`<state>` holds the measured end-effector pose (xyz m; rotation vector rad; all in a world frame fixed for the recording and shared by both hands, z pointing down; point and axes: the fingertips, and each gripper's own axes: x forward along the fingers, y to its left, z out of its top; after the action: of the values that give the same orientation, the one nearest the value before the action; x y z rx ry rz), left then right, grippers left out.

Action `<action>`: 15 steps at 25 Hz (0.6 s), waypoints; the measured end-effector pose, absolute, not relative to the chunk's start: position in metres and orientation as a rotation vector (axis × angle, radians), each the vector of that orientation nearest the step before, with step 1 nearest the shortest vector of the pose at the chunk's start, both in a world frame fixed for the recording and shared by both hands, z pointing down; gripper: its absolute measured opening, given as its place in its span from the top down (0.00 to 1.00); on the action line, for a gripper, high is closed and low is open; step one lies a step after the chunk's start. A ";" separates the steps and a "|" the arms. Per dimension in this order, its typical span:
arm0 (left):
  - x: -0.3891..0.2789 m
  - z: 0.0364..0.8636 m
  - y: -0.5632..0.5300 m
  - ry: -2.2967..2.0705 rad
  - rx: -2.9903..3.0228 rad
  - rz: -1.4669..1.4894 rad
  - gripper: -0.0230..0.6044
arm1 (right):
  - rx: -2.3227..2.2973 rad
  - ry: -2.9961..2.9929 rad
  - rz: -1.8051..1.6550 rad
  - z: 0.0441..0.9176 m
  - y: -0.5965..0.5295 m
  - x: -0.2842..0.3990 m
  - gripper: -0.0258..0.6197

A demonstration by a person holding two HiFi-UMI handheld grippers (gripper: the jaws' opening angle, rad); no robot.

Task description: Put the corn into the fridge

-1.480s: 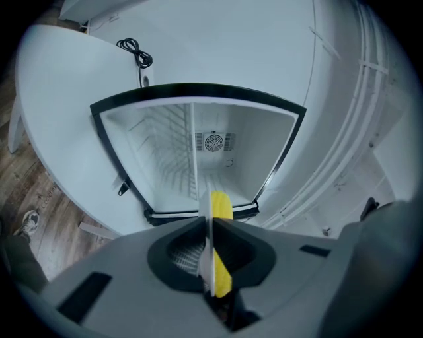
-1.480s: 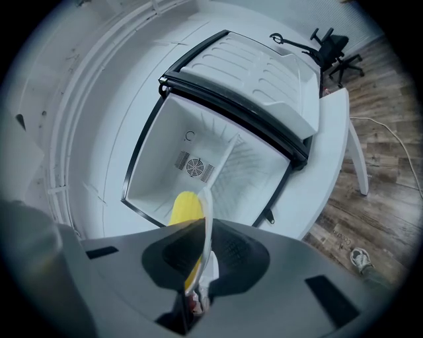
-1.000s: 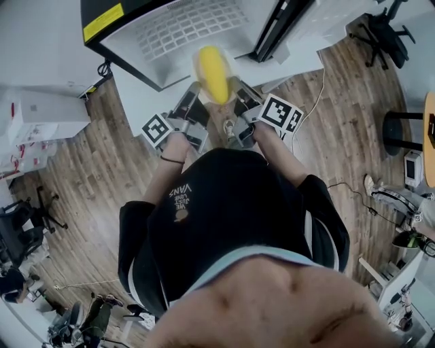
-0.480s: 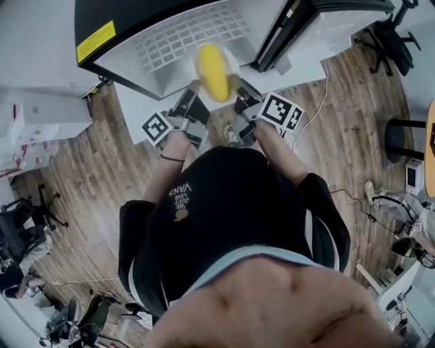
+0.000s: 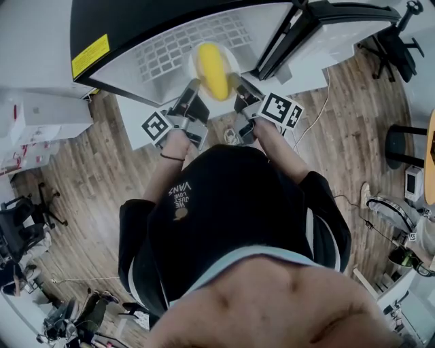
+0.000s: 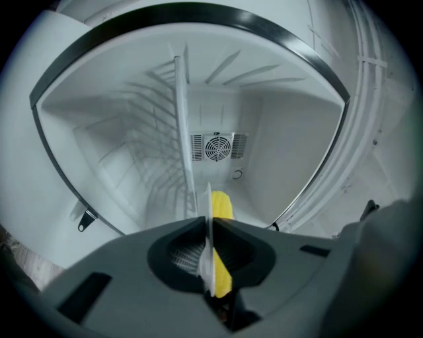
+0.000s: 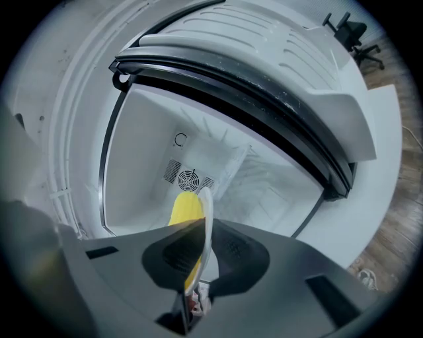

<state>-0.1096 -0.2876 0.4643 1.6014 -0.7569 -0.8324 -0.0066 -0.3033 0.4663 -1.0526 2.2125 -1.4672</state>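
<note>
Yellow corn [image 5: 212,68] lies lengthwise on a white plate [image 5: 231,61], and the plate is carried between the two claws at the mouth of the open fridge [image 5: 156,64]. In the head view the left claw [image 5: 192,87] sits at about 8 o'clock of the corn and the right claw [image 5: 236,85] at about 4 o'clock. Each is clenched on the plate's rim and neither touches the cob. The left gripper view shows its jaws closed on the thin edge of the plate, with the corn just past that edge toward 3 o'clock. The right gripper view shows the same grip from the other side, its jaws pinched on the rim and the corn toward 9 o'clock of the edge. Beyond the corn, at 12 o'clock, the fridge's white inside shows a round fan grille [image 6: 218,146] on the back wall and a wire shelf [image 6: 180,132]. The fridge's door [image 5: 340,17] stands swung out toward 2 o'clock in the head view, and a yellow label [image 5: 90,56] sits on the dark casing at 10 o'clock. The person stands on a wooden floor [image 5: 88,177].
</note>
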 end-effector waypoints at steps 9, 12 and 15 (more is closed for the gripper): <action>-0.107 0.466 -0.308 -0.777 1.586 -0.858 0.90 | -1.027 2.232 -1.483 0.468 -0.326 -0.005 0.91; -0.106 0.466 -0.314 -0.779 1.574 -0.870 0.90 | -1.021 2.237 -1.490 0.469 -0.333 -0.004 0.91; -0.108 0.468 -0.318 -0.789 1.563 -0.875 0.90 | -1.013 2.246 -1.494 0.469 -0.339 -0.005 0.91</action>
<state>-0.1075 -0.3178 0.4682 1.5633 -0.7890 -0.8747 -0.0050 -0.3386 0.4694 -1.0131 2.2456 -1.4936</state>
